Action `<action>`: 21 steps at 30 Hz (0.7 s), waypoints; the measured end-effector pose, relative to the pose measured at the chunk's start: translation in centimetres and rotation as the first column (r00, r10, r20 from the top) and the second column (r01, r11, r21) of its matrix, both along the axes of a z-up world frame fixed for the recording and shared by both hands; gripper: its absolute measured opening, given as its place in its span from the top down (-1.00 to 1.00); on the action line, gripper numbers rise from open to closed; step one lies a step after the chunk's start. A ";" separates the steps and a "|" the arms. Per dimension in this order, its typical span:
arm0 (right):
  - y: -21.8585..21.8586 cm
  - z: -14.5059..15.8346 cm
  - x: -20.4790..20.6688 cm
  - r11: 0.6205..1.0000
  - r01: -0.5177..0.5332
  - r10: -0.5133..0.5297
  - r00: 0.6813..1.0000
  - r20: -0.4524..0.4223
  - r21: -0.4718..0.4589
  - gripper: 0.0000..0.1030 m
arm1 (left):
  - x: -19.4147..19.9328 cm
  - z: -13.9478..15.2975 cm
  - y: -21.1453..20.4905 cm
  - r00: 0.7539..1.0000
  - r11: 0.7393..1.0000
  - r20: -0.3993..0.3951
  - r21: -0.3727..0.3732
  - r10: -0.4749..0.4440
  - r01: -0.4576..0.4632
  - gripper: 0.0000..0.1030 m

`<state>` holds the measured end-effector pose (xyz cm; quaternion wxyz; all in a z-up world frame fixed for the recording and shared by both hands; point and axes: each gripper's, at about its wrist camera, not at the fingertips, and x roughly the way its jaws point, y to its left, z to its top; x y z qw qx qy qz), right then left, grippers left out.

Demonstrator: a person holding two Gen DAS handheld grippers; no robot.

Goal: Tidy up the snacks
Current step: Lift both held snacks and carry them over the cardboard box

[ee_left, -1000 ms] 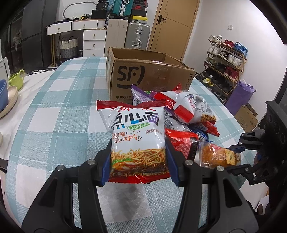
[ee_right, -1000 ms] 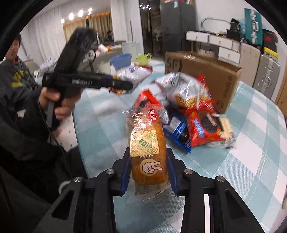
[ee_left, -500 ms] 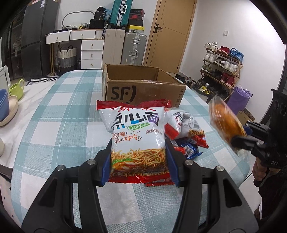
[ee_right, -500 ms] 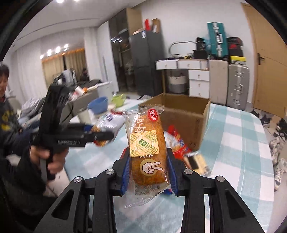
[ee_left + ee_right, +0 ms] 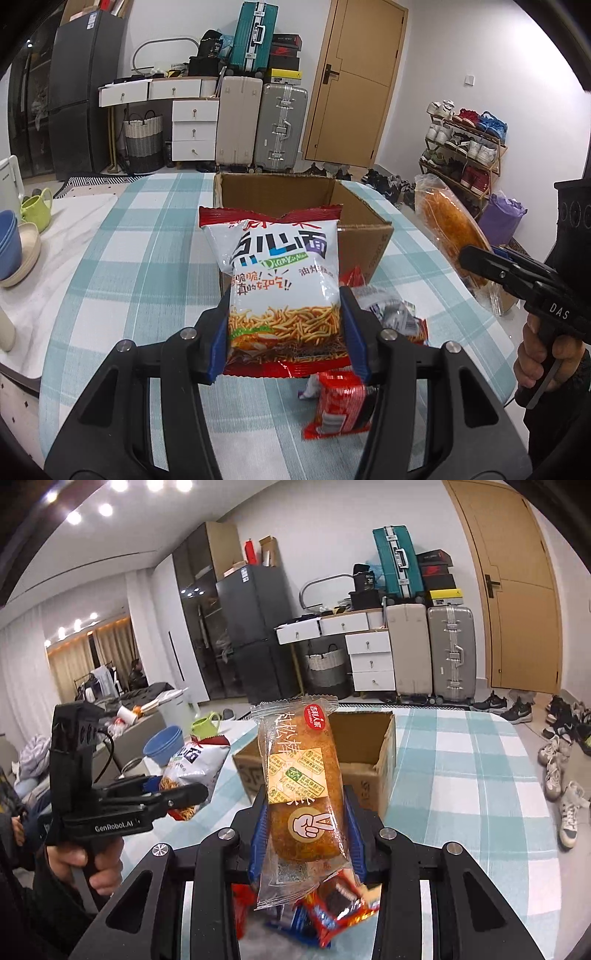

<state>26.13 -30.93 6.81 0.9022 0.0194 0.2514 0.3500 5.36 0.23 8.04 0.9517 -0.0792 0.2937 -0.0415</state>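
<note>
Since 1 second ago you've lifted both snacks off the table. Left wrist view: your left gripper [image 5: 286, 332] clamps the noodle snack bag [image 5: 279, 284], cardboard box [image 5: 365, 236] beyond the jaws. Right wrist view: your right gripper [image 5: 304, 834] pinches the meat floss bread [image 5: 301, 786], remaining snack packets [image 5: 332, 912] below the jaws.

Noodle bag [image 5: 282, 280] near, before box [image 5: 364, 236], between left gripper [image 5: 286, 334] pads. Bread [image 5: 301, 794] right of it, in right gripper [image 5: 304, 834]. Loose packets [image 5: 341, 406] on table [image 5: 122, 266] below. Bowls [image 5: 16, 254] far left. Suitcases [image 5: 280, 129] behind box.
</note>
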 end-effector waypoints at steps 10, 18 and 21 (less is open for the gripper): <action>1.7 1.4 4.0 1.000 0.007 -0.007 1.000 -0.023 -0.008 0.29 | 3.6 2.3 0.1 1.000 1.000 -0.001 -0.017 0.012 -0.012 0.04; 3.2 0.8 7.3 1.000 0.011 -0.013 0.998 -0.057 -0.029 0.29 | 6.5 3.9 -0.7 1.000 1.000 -0.011 -0.011 0.003 -0.003 0.04; 3.7 0.3 8.4 0.999 0.012 -0.015 0.998 -0.068 -0.035 0.29 | 7.7 4.3 -1.3 1.000 1.000 -0.015 -0.001 0.000 0.000 0.04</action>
